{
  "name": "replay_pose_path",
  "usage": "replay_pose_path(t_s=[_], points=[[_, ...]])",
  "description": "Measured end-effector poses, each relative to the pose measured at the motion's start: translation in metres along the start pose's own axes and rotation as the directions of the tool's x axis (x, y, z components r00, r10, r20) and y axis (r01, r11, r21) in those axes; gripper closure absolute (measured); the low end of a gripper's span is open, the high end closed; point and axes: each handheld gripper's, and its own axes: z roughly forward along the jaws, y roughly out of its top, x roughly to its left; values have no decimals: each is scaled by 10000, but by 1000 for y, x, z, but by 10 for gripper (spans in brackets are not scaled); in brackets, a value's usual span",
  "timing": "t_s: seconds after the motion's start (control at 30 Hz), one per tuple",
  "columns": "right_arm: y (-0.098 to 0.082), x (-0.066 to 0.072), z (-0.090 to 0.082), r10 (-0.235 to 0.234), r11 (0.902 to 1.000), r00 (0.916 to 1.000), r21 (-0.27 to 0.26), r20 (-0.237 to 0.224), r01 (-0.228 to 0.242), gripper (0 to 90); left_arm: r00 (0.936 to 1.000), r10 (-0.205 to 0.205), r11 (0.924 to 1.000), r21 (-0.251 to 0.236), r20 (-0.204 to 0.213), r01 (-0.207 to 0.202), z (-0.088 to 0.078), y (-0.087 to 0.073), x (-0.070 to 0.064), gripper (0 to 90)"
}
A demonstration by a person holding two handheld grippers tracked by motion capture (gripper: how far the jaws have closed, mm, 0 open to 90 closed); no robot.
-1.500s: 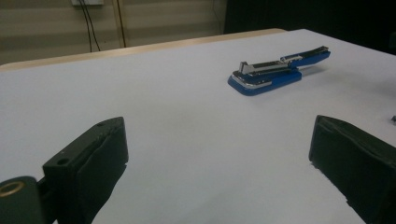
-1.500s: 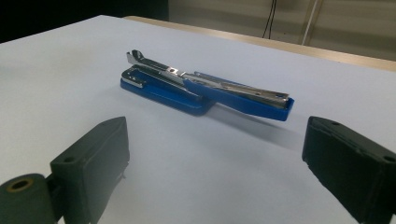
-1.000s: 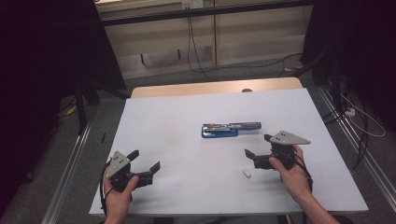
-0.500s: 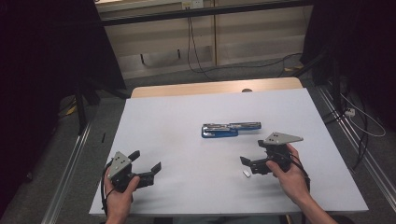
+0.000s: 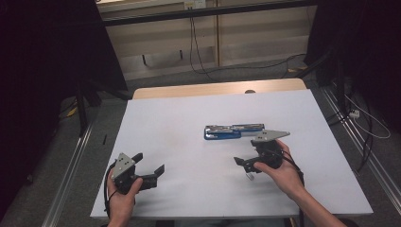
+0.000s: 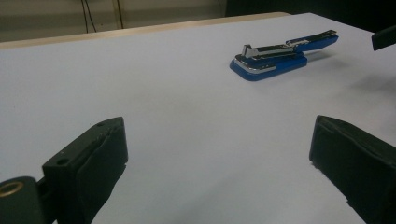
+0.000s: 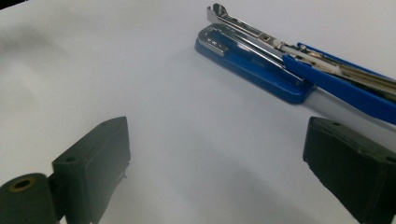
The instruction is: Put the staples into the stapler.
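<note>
Blue stapler (image 5: 233,131) lying flipped open mid-table (image 5: 189,118). Right gripper (image 5: 249,163) just beside it, jaws wide, holding nothing. Left gripper (image 5: 150,169) well apart, same deal.

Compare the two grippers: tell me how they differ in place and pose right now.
The right gripper sits just below the blue stapler, while the left gripper is well off to its left, near the table's front edge. The right gripper's jaws point left; the left gripper's point right. Both are open and hold nothing.
</note>
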Motion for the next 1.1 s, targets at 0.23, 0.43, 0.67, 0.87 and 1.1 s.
replay_pose_path(t_s=[0.23,0.43,0.67,0.87,1.1], points=[[-2,0,9,114,9985,9977,549,-666,-77,102,10000,-27,9998,-184,-93,25,-4,0,-2,45],[-4,0,6,220,9897,9977,1425,-643,-126,121,9999,-88,9999,-59,-104,88,-2,-2,-1,44],[-8,-2,1,296,9751,9977,2211,-605,-155,126,9999,152,9996,224,83,-154,0,-2,-3,43],[-14,-7,-6,672,9603,9951,2752,-723,-448,261,9999,71,9998,206,89,-73,-1,-2,-2,43],[-13,-3,-10,379,9423,9936,3347,-1062,-2,511,9999,78,9997,234,-99,-76,0,-3,-1,42]])
